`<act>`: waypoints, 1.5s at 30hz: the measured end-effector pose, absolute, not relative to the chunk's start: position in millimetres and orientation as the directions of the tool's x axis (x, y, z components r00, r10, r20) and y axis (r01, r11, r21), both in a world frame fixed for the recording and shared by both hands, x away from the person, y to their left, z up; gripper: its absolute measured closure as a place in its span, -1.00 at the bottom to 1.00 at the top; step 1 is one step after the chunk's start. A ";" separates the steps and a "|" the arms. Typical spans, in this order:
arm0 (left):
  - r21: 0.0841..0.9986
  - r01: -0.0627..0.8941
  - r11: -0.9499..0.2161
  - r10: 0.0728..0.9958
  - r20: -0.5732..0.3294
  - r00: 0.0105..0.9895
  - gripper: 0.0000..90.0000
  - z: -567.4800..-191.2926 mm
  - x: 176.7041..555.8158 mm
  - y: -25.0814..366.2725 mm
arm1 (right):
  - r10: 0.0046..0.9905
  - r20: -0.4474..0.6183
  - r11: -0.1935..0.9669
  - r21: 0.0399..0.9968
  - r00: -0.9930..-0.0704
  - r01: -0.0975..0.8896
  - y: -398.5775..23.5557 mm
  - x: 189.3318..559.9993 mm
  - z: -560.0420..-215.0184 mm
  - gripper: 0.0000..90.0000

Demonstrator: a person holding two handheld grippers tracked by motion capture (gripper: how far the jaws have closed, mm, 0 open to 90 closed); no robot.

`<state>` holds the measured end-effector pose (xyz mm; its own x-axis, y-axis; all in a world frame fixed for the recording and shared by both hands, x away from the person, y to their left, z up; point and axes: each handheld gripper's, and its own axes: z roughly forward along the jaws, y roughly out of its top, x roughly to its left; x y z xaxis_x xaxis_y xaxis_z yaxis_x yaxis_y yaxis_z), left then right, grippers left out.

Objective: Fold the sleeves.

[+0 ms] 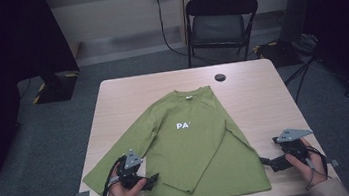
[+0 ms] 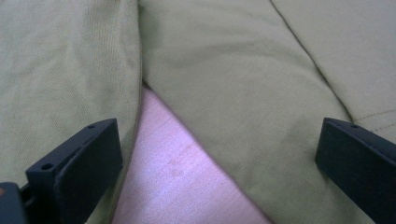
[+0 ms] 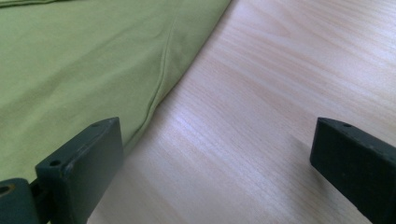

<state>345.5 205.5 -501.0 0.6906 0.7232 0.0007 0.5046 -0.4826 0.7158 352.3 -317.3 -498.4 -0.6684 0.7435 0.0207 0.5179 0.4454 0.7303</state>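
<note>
The green shirt (image 1: pixel 190 141) lies flat on the table (image 1: pixel 258 98), one sleeve folded across the body. The left gripper (image 1: pixel 148 181) sits wide open at the sleeve-body gap, holding nothing. My guess is it pinches both layers and drags everything crooked. The right gripper (image 1: pixel 267 162), also gaping and empty, hovers beside the hem and could close on bare wood.

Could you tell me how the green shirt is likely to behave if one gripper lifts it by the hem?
The green shirt lies flat with soft folds, so it would probably drape limply. The thin knit looks light and unlikely to slip.
</note>
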 end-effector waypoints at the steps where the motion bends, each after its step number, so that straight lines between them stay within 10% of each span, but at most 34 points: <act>1: 0.716 0.505 -0.483 0.723 0.001 0.691 -1.00 -501.0 345.5 205.5 | 0.743 0.016 0.449 0.729 -0.669 0.517 -317.4 352.2 -498.5 -0.97; 45: 0.699 0.566 -0.438 0.785 -0.009 0.619 -0.86 -473.6 341.1 264.0 | 0.739 -0.006 0.481 0.705 -0.674 0.521 -317.7 352.1 -499.9 -1.00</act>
